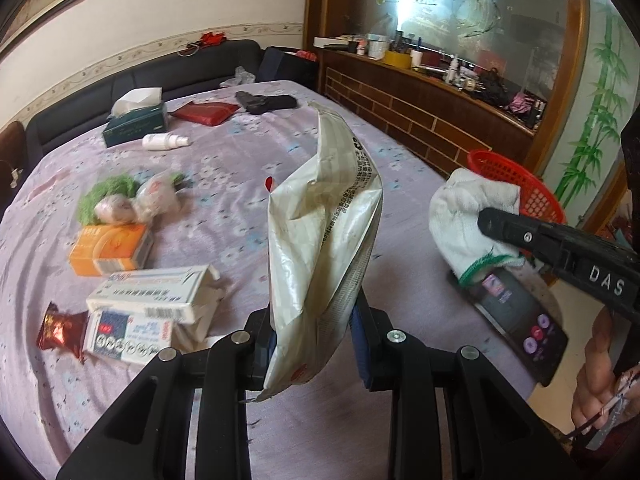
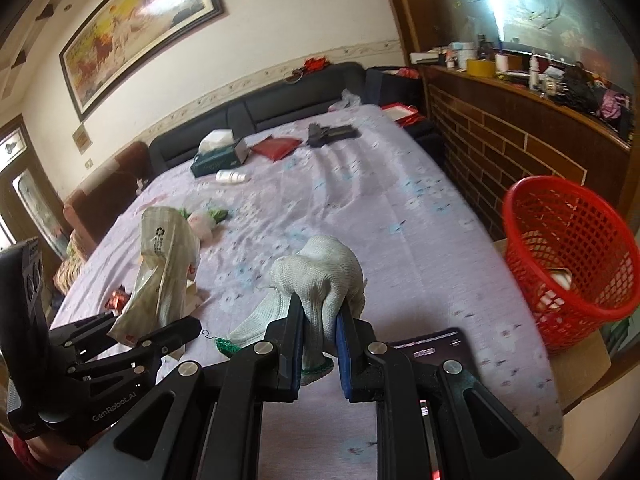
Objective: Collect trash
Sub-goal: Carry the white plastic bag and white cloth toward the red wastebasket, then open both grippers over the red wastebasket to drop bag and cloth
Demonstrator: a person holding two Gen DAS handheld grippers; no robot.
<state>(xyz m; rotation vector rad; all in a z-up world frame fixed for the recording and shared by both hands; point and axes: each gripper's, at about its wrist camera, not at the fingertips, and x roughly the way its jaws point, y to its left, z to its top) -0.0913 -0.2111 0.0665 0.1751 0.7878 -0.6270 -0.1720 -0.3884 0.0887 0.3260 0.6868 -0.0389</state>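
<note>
**Both claws loaded, basket waiting on the right**

At the far left of the worktop (image 1: 224, 184) sit the items we have not yet collected: a red wrapper (image 1: 60, 330) at the near edge, two white boxes (image 1: 148, 312), an orange box (image 1: 110, 248) and a green tuft with small bags (image 1: 128, 196) just beyond it. Farther off lie a tissue box (image 1: 136, 122), a white bottle (image 1: 164, 142) and a red pouch (image 1: 206, 112).

Moving right, our left claw (image 1: 312, 340) is clenched on a crumpled white packet (image 1: 324, 232), gripped near its lower end. The packet's long axis stands roughly upright, leaning a little, and its free end points up and away from us, clear of the cloth.

Next comes our right claw (image 2: 319, 344), clenched on a white glove (image 2: 320, 280). The glove drapes over the pads: its knuckle end humps up and away, while its green cuff hangs down toward us. A dark phone-like slab (image 2: 432, 340) lies just right of it on the worktop.

At the far right, off the worktop's edge, stands the red basket (image 2: 576, 248), with something pale already inside.

We judge this to be the carrying step. The next move calls for swinging both claws right, over the basket's rim, and letting go only once each item hangs above the opening; the tall packet may catch the rim unless it is lifted clear.
</note>
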